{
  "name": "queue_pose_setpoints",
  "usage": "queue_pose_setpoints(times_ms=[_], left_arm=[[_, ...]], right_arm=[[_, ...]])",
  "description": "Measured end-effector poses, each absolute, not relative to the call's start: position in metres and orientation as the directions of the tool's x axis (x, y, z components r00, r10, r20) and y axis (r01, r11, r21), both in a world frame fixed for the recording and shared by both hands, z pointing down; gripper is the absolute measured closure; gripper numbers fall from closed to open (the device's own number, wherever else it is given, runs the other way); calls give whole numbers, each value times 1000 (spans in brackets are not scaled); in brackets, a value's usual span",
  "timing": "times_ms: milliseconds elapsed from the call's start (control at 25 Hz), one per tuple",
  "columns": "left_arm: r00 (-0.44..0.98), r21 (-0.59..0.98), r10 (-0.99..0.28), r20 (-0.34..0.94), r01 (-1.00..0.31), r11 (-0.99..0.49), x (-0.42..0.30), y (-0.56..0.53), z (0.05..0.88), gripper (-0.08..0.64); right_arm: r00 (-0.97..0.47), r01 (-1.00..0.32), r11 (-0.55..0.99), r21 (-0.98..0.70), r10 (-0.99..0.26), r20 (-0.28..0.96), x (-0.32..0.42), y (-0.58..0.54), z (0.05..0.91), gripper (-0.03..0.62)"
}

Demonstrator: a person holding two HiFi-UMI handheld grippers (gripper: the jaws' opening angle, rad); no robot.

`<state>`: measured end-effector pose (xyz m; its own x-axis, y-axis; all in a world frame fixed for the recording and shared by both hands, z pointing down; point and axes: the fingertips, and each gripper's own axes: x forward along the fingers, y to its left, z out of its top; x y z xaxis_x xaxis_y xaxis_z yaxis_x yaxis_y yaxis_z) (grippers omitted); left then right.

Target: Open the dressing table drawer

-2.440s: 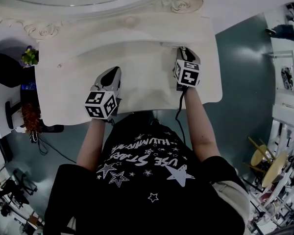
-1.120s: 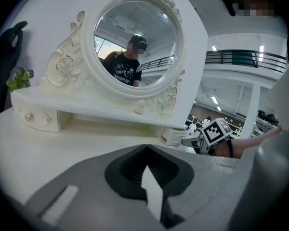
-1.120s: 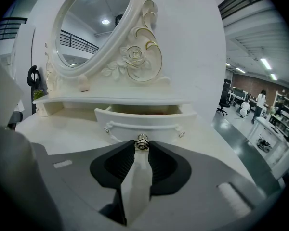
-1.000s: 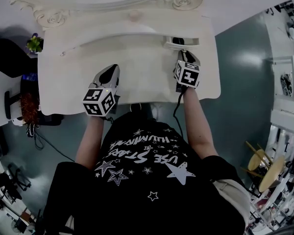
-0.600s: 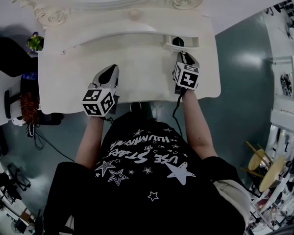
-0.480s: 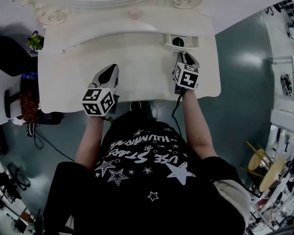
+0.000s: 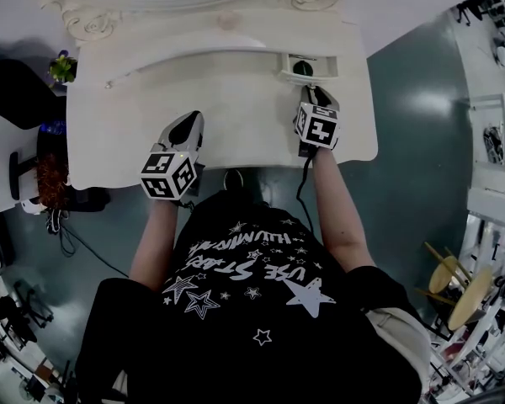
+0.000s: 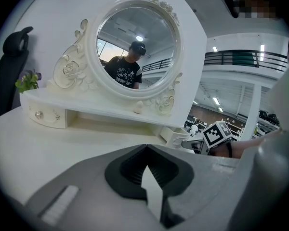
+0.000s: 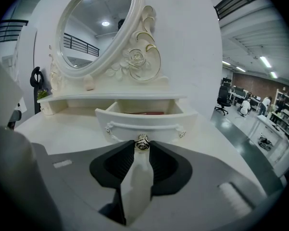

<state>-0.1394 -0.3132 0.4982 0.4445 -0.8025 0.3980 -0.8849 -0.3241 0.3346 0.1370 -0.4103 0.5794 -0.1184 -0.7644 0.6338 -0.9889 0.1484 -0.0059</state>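
Observation:
The white dressing table [image 7: 236,108] carries a small right-hand drawer [image 7: 307,64], standing pulled out from under the shelf. In the right gripper view its curved front [image 9: 144,125] faces me, and something red [image 9: 147,113] lies inside. My right gripper [image 9: 142,146] is shut on the drawer's metal knob [image 9: 142,142]; from the head view it [image 7: 311,93] sits just in front of the drawer. My left gripper [image 7: 189,126] hovers over the tabletop's front left, shut with nothing in it [image 8: 145,149]. A second small drawer [image 8: 45,117] at the left end is closed.
An oval mirror [image 8: 135,42] in a carved frame rises behind the shelf. A small potted plant [image 7: 61,66] stands by the table's left end. A dark chair [image 7: 17,99] is to the left. Teal floor [image 7: 412,141] lies to the right.
The right drawer went from closed to pulled out, sliding toward the person. My right gripper drew back with the knob. The left gripper stayed put.

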Motion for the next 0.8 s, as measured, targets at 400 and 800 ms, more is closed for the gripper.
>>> queue_pose_setpoints(times_ms=[400, 800], left_arm=[[434, 315, -823, 367, -890, -329, -116, -279, 479, 560], [402, 283, -854, 330, -905, -317, -80, -201, 450, 560]], right_arm=[[-184, -981, 189, -54, -794, 580, 140, -375, 549, 394], [-278, -959, 267, -95, -823, 495, 162, -299, 497, 423]])
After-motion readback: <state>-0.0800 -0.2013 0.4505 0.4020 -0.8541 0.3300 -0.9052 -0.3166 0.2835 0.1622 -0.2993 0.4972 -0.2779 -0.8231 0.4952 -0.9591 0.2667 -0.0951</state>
